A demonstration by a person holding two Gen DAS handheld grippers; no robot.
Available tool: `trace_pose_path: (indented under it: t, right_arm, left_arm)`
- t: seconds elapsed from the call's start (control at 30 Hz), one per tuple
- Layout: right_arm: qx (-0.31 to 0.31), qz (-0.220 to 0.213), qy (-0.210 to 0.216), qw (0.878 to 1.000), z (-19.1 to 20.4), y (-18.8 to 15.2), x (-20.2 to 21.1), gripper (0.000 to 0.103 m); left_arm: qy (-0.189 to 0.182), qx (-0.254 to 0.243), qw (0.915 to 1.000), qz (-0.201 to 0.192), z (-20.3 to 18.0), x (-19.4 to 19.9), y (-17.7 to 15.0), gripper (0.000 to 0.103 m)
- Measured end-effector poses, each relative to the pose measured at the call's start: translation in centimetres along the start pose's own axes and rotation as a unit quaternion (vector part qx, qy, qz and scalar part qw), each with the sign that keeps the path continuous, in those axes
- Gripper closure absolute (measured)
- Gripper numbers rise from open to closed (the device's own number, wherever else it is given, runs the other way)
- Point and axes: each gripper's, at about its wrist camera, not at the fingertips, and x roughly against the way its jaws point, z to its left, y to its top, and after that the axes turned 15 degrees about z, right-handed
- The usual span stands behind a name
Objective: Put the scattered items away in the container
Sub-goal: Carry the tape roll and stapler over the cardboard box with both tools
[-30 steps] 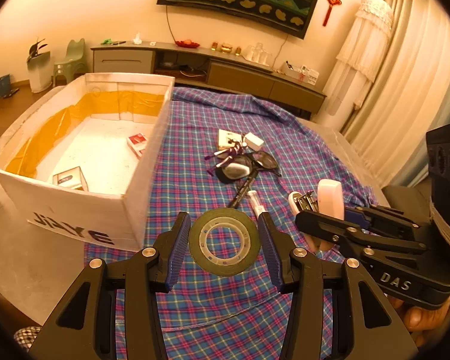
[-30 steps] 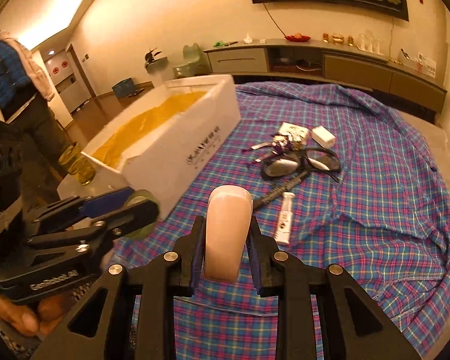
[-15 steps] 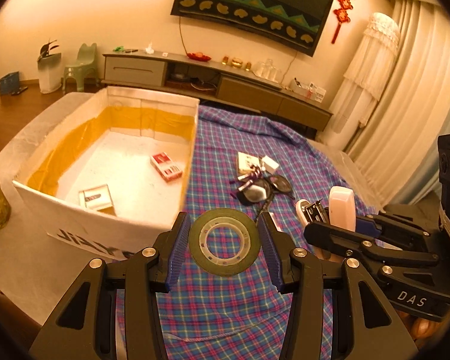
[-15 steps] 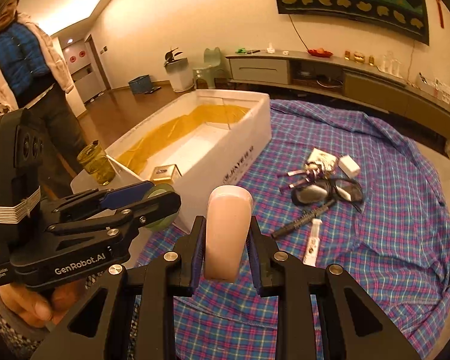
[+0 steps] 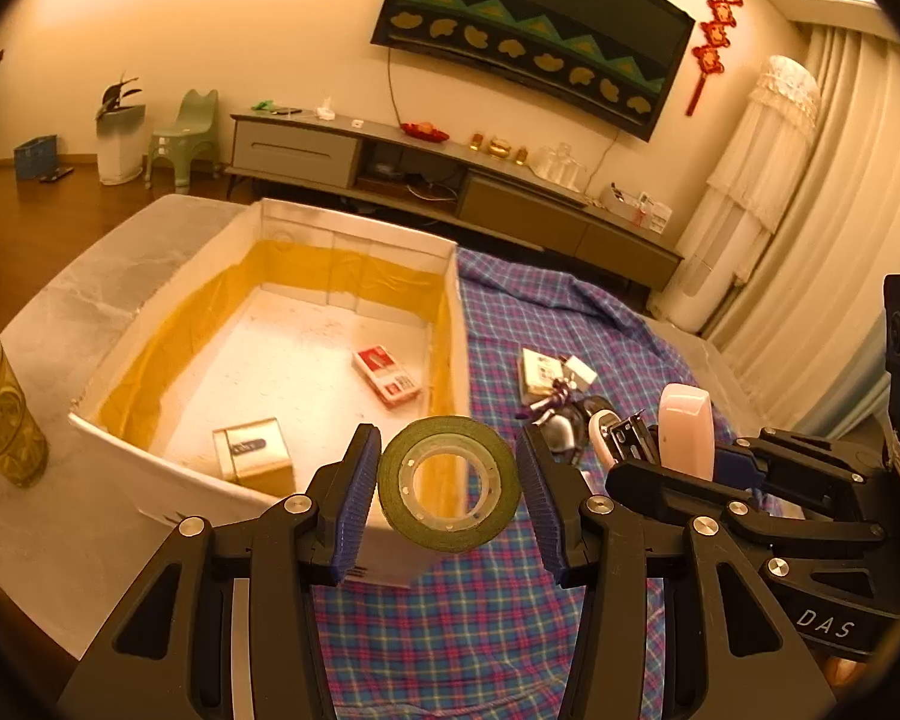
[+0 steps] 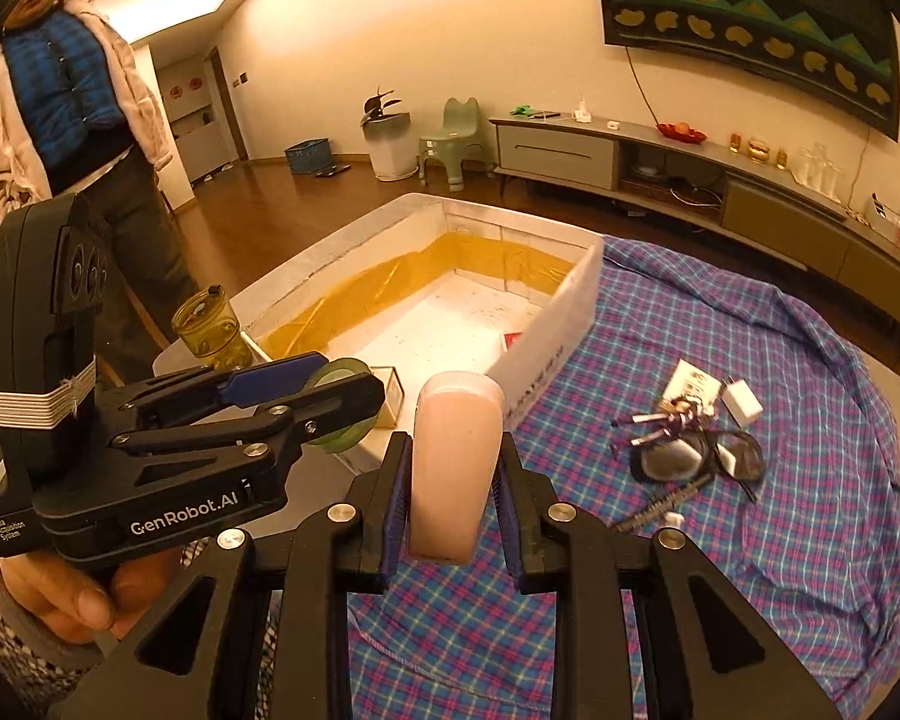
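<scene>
A roll of green tape [image 5: 449, 483] hangs in the air with my left gripper [image 5: 449, 495] shut on it, over the near right corner of the white box [image 5: 354, 234]. The box is lined with yellow film and holds a red-and-white pack [image 5: 387, 375] and a gold carton [image 5: 252, 462]. My right gripper [image 6: 455, 480] is shut on a pale pink stapler [image 6: 453, 468], held upright beside the box's right wall [image 6: 561, 324]. In the left wrist view the right gripper [image 5: 684, 462] is at the right with the stapler [image 5: 684, 429]. The left gripper [image 6: 336, 405] shows at the left of the right wrist view.
On the plaid cloth [image 6: 780, 540] lie glasses [image 6: 699, 459], a bunch of keys [image 6: 660, 420], a white plug [image 6: 741, 399], a card [image 6: 690, 381] and a pen [image 6: 660, 504]. A yellow-green glass [image 5: 3, 414] stands left of the box. A person [image 6: 60, 120] stands at the far left.
Both grippers have risen and moved toward the box with their loads. The box's inside now shows more fully, and the tape has gone from over the cloth to over the box's corner.
</scene>
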Motion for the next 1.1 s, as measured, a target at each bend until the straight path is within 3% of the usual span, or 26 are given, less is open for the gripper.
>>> trace_pose_path:
  t: [0.7, 1.1]
  right_arm:
    - [0.014, 0.011, 0.008, 1.000, 1.3, 6.4, -3.2, 0.075]
    - [0.005, 0.035, 0.017, 0.999, 0.7, 10.2, -5.9, 0.075]
  left_arm:
    - [0.020, 0.007, 0.9997, 0.014, 4.4, -0.3, 4.4, 0.054]
    - [0.022, 0.014, 0.9988, 0.042, 7.2, -1.9, 7.4, 0.054]
